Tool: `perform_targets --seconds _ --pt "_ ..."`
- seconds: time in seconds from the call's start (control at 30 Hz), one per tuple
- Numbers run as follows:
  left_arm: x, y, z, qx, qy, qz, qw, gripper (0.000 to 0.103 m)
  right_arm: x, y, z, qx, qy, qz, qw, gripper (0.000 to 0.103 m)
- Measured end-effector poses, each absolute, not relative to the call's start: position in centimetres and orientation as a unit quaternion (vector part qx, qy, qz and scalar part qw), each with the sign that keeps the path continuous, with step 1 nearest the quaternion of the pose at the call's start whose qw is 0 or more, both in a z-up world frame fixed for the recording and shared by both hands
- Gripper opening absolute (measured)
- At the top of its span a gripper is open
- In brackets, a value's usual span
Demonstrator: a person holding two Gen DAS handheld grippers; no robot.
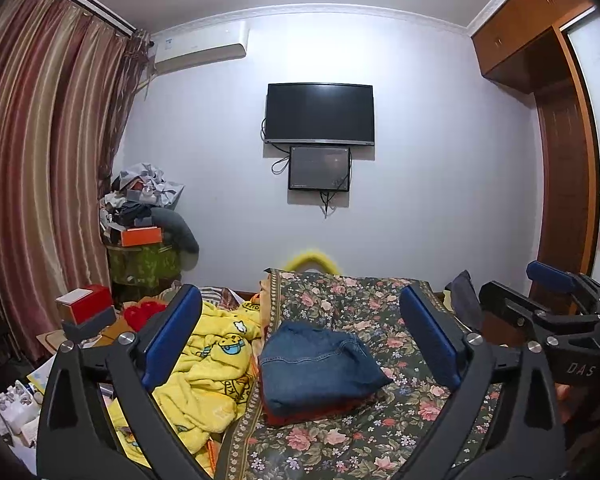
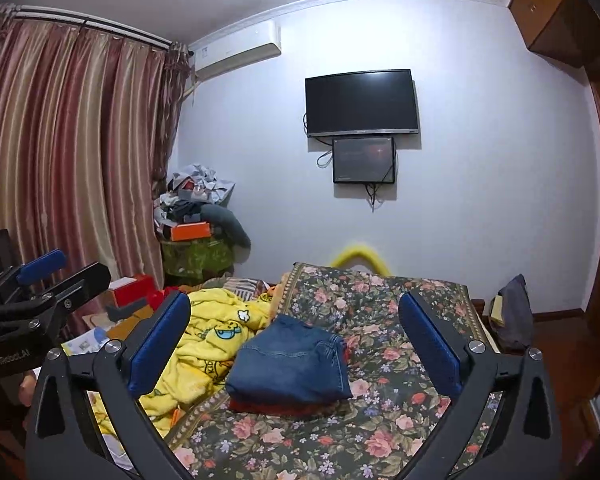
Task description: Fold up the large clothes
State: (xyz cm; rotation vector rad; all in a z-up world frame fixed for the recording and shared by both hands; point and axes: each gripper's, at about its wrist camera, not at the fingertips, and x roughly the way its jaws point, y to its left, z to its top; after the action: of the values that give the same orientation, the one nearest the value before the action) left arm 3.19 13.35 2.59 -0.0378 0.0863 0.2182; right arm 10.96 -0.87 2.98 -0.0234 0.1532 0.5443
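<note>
Denim garment: a blue denim bundle (image 1: 320,364) lies folded on the floral bedspread (image 1: 380,432), near the middle of the bed, on top of something red-orange (image 2: 272,407) that peeks out under its near edge.
Left gripper: the left gripper (image 1: 300,344) hangs above the bed with its jaws spread wide, gripping nothing.
Right gripper: the right gripper (image 2: 296,344) is likewise splayed and empty.
Direction: the denim sits ahead of and below both grippers, framed between each pair of blue pads, touching neither.
Long axis: the bundle's longer side seems to run across the bed, left to right, roughly in line with the gap between the pads.
Nearer hand: I judge neither clearly closer; both hover side by side.
Beside it: a crumpled yellow cartoon blanket (image 1: 204,360) lies just to the left.
Hard to tell: what kind of garment the denim is, and what the red layer beneath is; the bed's near edge is cut off.
</note>
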Motion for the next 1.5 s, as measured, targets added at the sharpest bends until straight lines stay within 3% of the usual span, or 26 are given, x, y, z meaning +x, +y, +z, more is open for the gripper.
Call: perform_targets --seconds 1.5 --pt "4.8 14.2 1.8 -0.036 0.071 0.085 0.993 0.101 11.0 -2.4 2.6 0.011 0.092 0.264 0.960 0.103"
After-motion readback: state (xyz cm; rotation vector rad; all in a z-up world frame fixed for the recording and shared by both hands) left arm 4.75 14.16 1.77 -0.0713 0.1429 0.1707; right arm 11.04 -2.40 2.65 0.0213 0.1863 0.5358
